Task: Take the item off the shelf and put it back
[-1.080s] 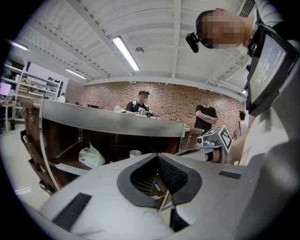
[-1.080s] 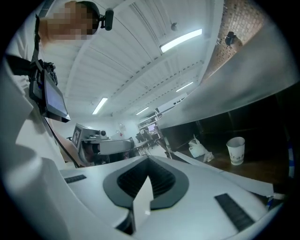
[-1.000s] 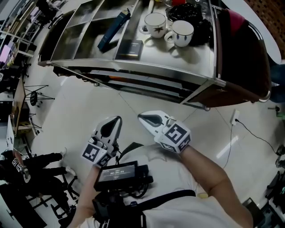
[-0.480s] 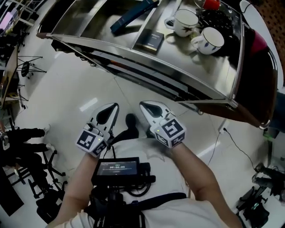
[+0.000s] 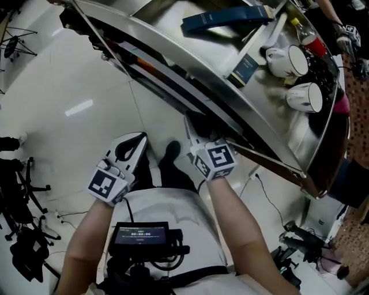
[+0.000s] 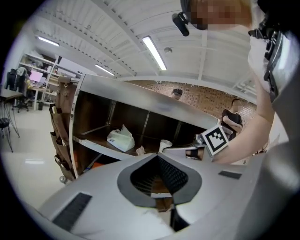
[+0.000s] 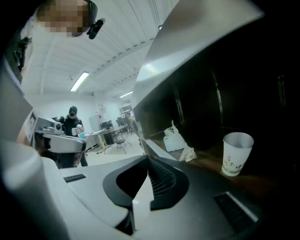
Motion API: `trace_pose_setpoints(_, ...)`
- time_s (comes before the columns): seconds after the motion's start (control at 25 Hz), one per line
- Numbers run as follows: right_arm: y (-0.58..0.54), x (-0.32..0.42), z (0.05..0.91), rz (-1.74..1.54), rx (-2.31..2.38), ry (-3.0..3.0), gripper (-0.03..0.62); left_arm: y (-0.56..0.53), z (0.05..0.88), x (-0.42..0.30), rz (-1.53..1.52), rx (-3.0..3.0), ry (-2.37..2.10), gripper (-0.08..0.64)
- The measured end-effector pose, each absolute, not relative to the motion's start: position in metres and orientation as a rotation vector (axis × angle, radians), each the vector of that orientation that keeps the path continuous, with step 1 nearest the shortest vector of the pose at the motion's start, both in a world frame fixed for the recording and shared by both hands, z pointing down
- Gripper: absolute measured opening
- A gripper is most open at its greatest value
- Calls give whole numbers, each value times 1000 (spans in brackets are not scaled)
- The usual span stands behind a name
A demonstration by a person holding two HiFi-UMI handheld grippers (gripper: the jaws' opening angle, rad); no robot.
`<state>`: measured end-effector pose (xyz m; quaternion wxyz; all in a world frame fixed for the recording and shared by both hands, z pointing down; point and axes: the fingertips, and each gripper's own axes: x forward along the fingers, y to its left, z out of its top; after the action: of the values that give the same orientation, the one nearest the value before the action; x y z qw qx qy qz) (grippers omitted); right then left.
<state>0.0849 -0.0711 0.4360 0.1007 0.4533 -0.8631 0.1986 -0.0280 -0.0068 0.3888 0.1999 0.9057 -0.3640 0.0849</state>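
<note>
A metal shelf cart [image 5: 271, 152] stands in front of me. On its lower shelf a white paper cup [image 7: 237, 153] stands upright, with a white plastic bag [image 7: 176, 138] and a crumpled tissue [image 7: 190, 153] to its left. The cup [image 6: 165, 145] and the bag [image 6: 119, 139] also show in the left gripper view. My right gripper [image 7: 147, 160] points in under the top shelf's edge, short of the cup. Its jaws stand all but together, having just parted by a sliver, with nothing between them. My left gripper [image 6: 157, 157] is shut and empty, further back [image 5: 134, 141].
The top shelf carries a long blue box [image 5: 228, 17], a small dark box [image 5: 245, 68], two white mugs [image 5: 297, 57] and a bottle [image 5: 308, 36]. A cable [image 5: 256, 178] trails on the floor by the cart. People [image 7: 72, 119] and desks are in the background.
Both grippers have come down and moved toward the cart. The right one now reaches under the top shelf's edge. The head view has swung, so the cart lies slanted at the upper right.
</note>
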Motion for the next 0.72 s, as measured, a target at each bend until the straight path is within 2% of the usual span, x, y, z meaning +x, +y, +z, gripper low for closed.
trace_pose_setpoints(0.12,-100,93,448,585,1449,-2457,24,-11,397,-32,186,2500,-1005,0)
trace_pose_setpoints(0.28,-134,103,472,574,1561,-2318,137,-21,409,-44,156,2508,-1029,2)
trace_pose_setpoints(0.72,-209,114,511,629,1736,-2067,140,-19,433,-50,240,2491,-983,8)
